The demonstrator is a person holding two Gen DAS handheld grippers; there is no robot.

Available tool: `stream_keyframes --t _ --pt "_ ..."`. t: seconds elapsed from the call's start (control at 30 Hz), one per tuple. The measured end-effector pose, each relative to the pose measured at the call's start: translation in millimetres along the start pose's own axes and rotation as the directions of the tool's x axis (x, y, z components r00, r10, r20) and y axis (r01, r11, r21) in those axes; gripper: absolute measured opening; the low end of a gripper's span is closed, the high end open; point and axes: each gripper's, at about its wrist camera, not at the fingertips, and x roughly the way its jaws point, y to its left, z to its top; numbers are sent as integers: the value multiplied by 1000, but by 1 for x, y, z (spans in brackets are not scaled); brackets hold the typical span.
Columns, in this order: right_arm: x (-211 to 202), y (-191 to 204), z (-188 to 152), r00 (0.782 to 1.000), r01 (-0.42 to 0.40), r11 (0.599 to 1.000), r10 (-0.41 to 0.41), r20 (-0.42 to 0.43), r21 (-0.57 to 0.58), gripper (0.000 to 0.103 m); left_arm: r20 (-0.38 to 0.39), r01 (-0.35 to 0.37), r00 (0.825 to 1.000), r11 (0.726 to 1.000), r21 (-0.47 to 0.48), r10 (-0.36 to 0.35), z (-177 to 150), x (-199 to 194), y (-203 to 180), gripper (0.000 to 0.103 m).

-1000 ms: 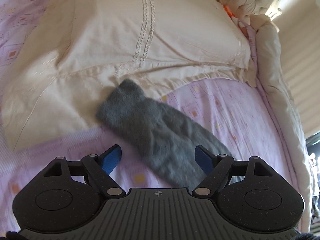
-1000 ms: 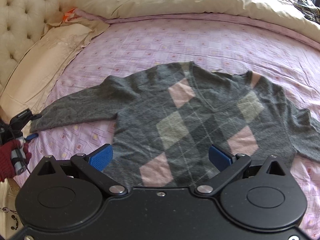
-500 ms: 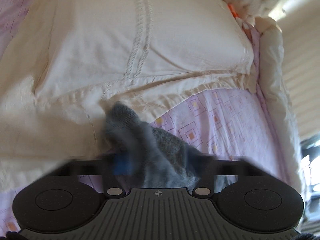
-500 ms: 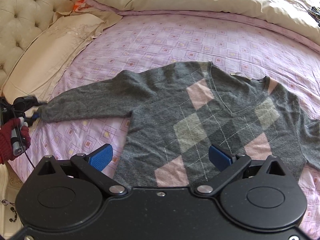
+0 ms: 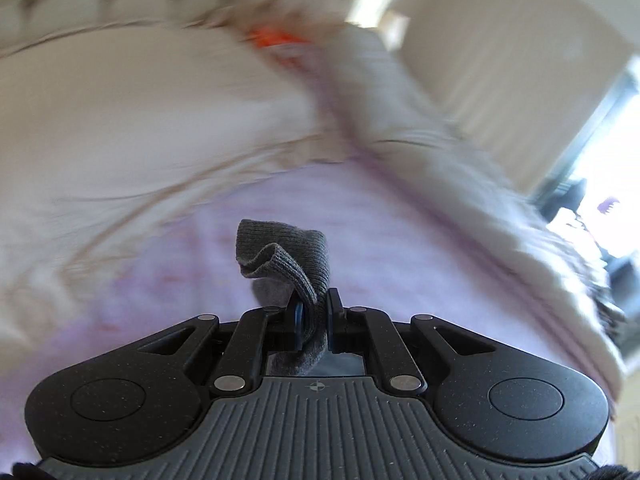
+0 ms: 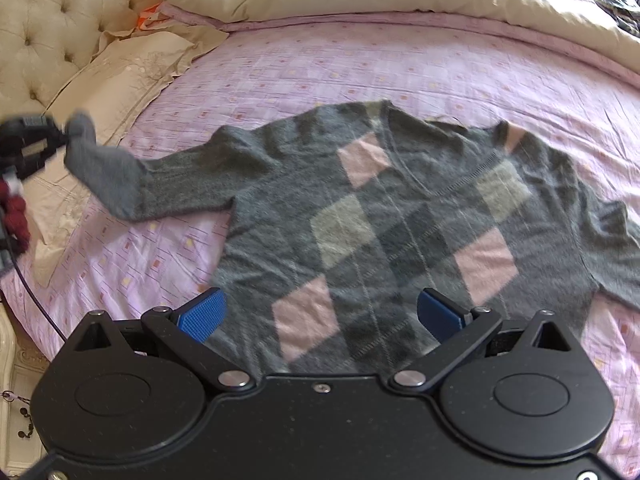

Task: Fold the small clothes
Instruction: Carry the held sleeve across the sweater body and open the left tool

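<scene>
Pink patterned bedsheet [image 6: 360, 64], tufted headboard [image 6: 52, 20]

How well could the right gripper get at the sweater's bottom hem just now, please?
Probably well: the right gripper hangs open just above the sweater, whose hem lies flat with nothing covering it.

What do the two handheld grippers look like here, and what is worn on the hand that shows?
Both are black, speckled plastic with two round housings, silver pivot pins and blue textured pads. The left gripper has a ribbed grey centre plate bearing a small crosshair mark; the right gripper has a plain black one. A dark red knit glove and thin black cable show.
</scene>
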Motion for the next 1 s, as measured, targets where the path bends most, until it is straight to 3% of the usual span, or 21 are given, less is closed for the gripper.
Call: stream_keyframes --t 0.13,0.27,0.4,0.53,0.63,0.73,0.8,0.83,0.93,1.0 --pt "-10 -29 -11 1000 1 1000 -1 8 31 102 -1 139 990 987 81 -139 -19 -10 -81 9" --pt "-20 -61 -20 1000 5 998 -6 14 58 102 -59 263 965 953 148 -257 -54 -1 -159 10" --pt "-28 -92 -29 1000 20 996 -22 17 85 102 -153 354 932 920 171 -330 -100 23 -223 10" --pt "-34 -119 -37 999 38 993 -40 14 113 102 -245 403 903 893 200 -353 -147 48 -269 10" --pt "-35 -137 -44 999 51 990 -52 5 129 102 -312 426 883 878 220 -351 -174 68 -287 10" --pt "-34 -149 -48 998 61 988 -61 -5 142 102 -396 443 856 866 232 -332 -194 84 -299 18" --pt "-31 -155 -49 998 66 987 -65 -10 149 102 -448 466 832 850 246 -327 -202 91 -302 36" --pt "-29 -157 -48 998 69 986 -68 -11 151 102 -466 474 824 842 258 -321 -206 88 -302 38" --pt "-23 -162 -45 997 83 985 -82 -13 153 102 -476 510 814 804 307 -334 -208 81 -302 46" --pt "-18 -164 -40 996 89 983 -89 -10 159 102 -470 514 820 782 353 -327 -210 74 -297 55"
